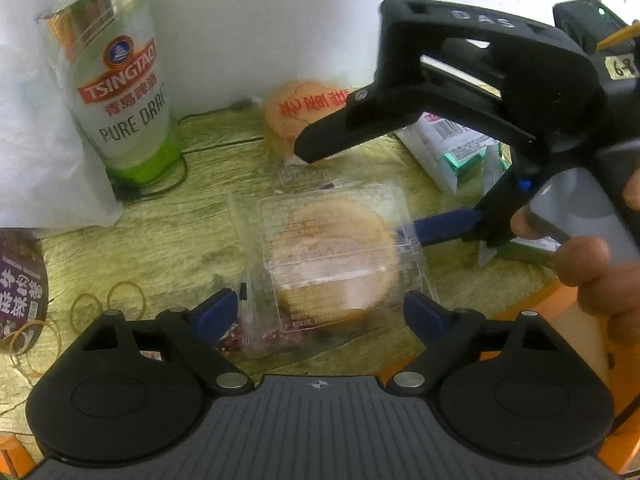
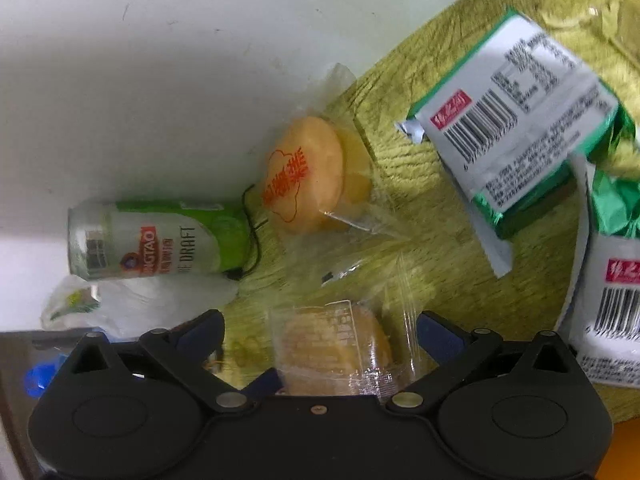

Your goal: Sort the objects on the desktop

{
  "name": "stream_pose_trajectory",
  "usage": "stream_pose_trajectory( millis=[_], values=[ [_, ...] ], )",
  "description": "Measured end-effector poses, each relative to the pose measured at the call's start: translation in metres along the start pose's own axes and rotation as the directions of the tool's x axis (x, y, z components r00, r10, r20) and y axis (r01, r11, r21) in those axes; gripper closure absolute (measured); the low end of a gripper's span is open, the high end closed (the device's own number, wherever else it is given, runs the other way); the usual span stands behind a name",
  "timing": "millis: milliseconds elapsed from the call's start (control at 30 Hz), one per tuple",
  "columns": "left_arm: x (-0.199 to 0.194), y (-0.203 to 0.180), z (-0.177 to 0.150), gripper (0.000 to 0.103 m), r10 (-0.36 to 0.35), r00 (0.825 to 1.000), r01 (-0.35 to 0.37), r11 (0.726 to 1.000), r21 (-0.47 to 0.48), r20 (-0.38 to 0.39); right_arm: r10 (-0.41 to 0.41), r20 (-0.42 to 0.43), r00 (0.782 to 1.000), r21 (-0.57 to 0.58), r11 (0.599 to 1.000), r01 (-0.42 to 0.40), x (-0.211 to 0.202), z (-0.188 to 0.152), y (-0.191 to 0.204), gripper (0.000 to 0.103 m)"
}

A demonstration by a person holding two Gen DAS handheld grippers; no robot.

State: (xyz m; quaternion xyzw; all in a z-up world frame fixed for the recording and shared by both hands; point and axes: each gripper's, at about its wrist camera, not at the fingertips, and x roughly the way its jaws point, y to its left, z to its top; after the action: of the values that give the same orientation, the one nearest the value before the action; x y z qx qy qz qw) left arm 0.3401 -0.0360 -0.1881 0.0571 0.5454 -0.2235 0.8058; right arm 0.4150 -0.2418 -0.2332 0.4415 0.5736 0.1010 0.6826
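Both claws agape around wrapped pastry point(image 1: 334, 256)

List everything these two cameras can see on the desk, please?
Tsingtao beer can: one, silver and green, by the wall.
Wrapped pastries: two, golden; nearer pastry between both grippers' fingers, the other by the wall.
Green-and-white packets: two, right side.
Rubber bands: several, tan, left.
Purple-lidded tub: one, left edge.
Black cable: one, around the can.
White plastic bag: one, beside the can.
Left gripper: open.
Right gripper: open.
Hand: holding the right gripper.
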Motion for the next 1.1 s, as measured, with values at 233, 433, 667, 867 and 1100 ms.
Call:
stream_pose_trajectory(
  millis=[233,433,667,867,1100],
  values=[
    [0.001,-0.004,0.003,0.012,-0.047,0.999,0.047,0.999,0.004,-0.013,0.092,0.006,0.996,0.035,0.995,-0.092,-0.027,-0.003,-0.005,0.000],
    [0.001,-0.019,0.008,0.011,-0.082,0.997,0.082,0.995,0.064,-0.006,0.135,0.024,0.991,0.044,0.990,-0.136,-0.046,-0.004,-0.004,0.000],
    [0.003,-0.030,0.019,0.011,-0.121,0.993,0.119,0.988,0.099,0.010,0.153,0.070,0.986,0.027,0.987,-0.156,-0.069,-0.005,0.004,0.000],
    [0.009,-0.036,0.026,0.011,-0.147,0.989,0.142,0.983,0.112,0.033,0.185,0.101,0.978,0.010,0.982,-0.187,-0.093,-0.005,0.013,0.000],
    [0.004,-0.026,0.022,0.009,-0.154,0.987,0.150,0.986,0.067,0.045,0.214,0.072,0.974,0.001,0.977,-0.214,-0.095,-0.013,0.022,0.000]
  ],
)
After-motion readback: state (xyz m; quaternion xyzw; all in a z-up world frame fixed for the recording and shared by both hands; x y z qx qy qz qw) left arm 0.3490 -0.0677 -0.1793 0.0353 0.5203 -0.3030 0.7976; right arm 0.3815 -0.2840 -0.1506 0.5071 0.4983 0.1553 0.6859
